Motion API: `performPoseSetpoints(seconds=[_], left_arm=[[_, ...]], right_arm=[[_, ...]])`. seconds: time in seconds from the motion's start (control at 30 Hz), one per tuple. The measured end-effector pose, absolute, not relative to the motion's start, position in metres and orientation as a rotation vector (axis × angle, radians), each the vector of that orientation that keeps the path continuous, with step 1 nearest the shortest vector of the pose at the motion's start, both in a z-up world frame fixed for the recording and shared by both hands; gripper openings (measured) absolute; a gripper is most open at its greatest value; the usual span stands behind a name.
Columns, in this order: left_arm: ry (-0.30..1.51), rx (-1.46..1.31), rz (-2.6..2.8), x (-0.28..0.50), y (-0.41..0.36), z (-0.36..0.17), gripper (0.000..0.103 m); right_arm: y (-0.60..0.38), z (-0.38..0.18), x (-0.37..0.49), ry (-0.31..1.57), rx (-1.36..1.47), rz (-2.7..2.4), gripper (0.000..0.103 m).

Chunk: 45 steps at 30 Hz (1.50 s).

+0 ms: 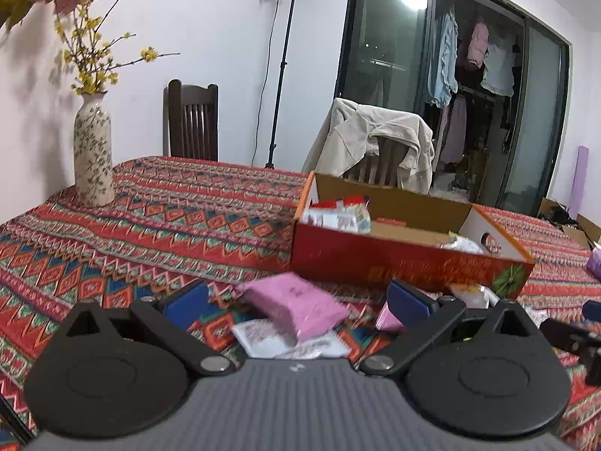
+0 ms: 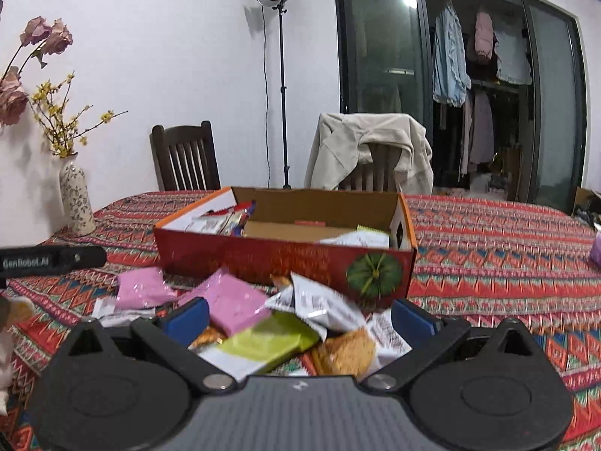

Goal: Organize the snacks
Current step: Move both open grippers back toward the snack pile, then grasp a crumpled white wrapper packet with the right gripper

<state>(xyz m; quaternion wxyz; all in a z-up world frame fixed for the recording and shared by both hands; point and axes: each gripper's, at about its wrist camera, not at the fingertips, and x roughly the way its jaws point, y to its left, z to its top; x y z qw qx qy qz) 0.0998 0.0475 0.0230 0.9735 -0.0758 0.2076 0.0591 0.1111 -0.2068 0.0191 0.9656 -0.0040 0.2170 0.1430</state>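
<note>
Left wrist view: the left gripper (image 1: 296,302), jaws wide and holding nothing, hovers over a pink packet (image 1: 296,308) on white packets (image 1: 263,338) before the red box (image 1: 394,263) on the patterned cloth (image 1: 150,225). Right wrist view: the right gripper (image 2: 298,319), jaws wide and holding nothing, faces a snack pile (image 2: 285,323) just before the box (image 2: 263,259); a black bar (image 2: 49,259) reads "GenRobot.AI".

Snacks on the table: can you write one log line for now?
left hand-held gripper open | right hand-held gripper open | snacks loose | box part-filled
</note>
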Motion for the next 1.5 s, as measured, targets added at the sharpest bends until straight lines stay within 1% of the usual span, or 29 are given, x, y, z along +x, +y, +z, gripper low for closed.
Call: performPoseSetpoints(seconds=[0.4, 1.0, 1.43, 1.5], left_arm=[[0.470, -0.137, 0.120, 0.100, 0.052, -0.009, 0.103], [0.479, -0.179, 0.107, 0.101, 0.058, -0.012, 0.103], [0.485, -0.193, 0.102, 0.102, 0.060, -0.013, 0.103], [0.485, -0.193, 0.103, 0.102, 0.060, -0.013, 0.103]], right_arm=[[-0.203, -0.003, 0.106, 0.510, -0.002, 0.299, 0.103], [-0.208, -0.017, 0.117, 0.566, 0.020, 0.266, 0.103], [-0.202, -0.029, 0.120, 0.661, -0.029, 0.228, 0.103], [-0.203, -0.031, 0.120, 0.674, -0.032, 0.226, 0.100]])
